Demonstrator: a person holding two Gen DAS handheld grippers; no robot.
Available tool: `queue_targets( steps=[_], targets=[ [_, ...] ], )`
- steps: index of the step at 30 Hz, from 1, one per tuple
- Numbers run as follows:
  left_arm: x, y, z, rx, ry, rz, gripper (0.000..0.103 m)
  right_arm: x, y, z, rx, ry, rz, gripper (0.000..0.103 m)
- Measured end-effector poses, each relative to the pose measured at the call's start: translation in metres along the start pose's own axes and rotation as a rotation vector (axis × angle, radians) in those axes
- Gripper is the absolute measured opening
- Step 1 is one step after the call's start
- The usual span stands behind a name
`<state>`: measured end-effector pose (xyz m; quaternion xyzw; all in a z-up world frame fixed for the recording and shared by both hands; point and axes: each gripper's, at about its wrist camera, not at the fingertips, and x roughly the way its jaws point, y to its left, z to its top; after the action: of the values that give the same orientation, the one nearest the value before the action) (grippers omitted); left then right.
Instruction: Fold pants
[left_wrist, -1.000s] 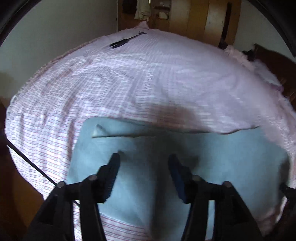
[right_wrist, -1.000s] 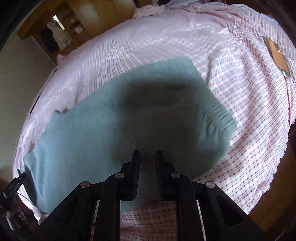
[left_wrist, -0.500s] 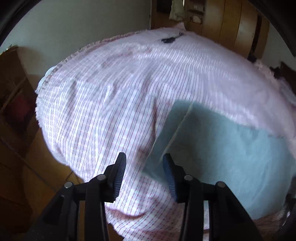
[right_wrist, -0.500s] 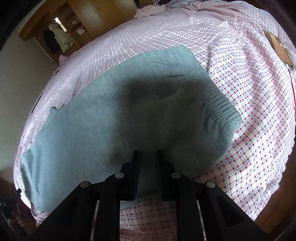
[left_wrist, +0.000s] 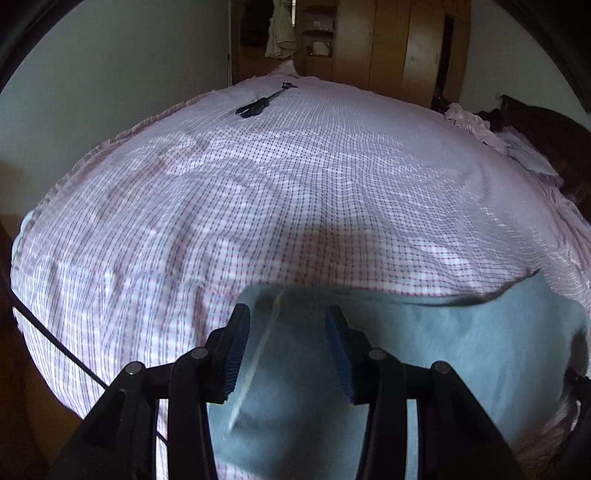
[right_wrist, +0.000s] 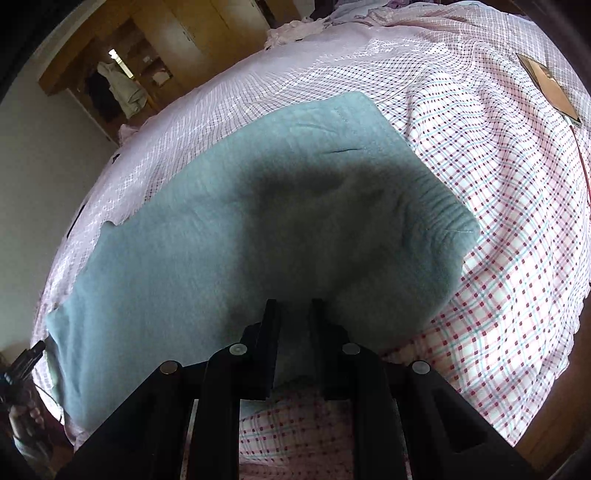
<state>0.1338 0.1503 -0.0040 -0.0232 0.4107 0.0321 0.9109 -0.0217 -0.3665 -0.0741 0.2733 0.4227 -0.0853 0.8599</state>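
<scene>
Teal pants (right_wrist: 236, 229) flat on checked bed (left_wrist: 295, 177), wardrobe (left_wrist: 399, 44) behind; L gripper (left_wrist: 284, 328) agape, R gripper (right_wrist: 293, 317) pinching pants

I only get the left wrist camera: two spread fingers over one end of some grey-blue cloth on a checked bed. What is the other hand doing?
Observer: The right gripper has its fingers drawn close together on the near edge of the grey-blue fleece pants, apparently pinching the cloth.
Operator: Which end of them is over there?
Observer: The gathered elastic waistband, lying on the pink checked bedsheet.
Operator: Anything else on the bed that I can't see?
Observer: A flat brown cardboard piece, apart from the pants, out towards the edge of that view.
</scene>
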Motion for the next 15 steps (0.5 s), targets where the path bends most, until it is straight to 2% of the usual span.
queue_targets(
  steps=[6, 10, 15],
  targets=[
    [0.013, -0.002, 0.003, 0.03, 0.008, -0.061, 0.043, 0.001, 0.004, 0.0, -0.009, -0.003, -0.006, 0.009],
    [0.022, 0.0, -0.001, 0.017, 0.026, -0.047, 0.043, 0.002, 0.004, 0.0, -0.007, -0.005, -0.002, 0.009],
    [0.03, -0.005, -0.004, 0.048, 0.027, -0.029, 0.043, 0.002, 0.005, 0.0, -0.011, -0.003, -0.01, 0.009]
  ],
)
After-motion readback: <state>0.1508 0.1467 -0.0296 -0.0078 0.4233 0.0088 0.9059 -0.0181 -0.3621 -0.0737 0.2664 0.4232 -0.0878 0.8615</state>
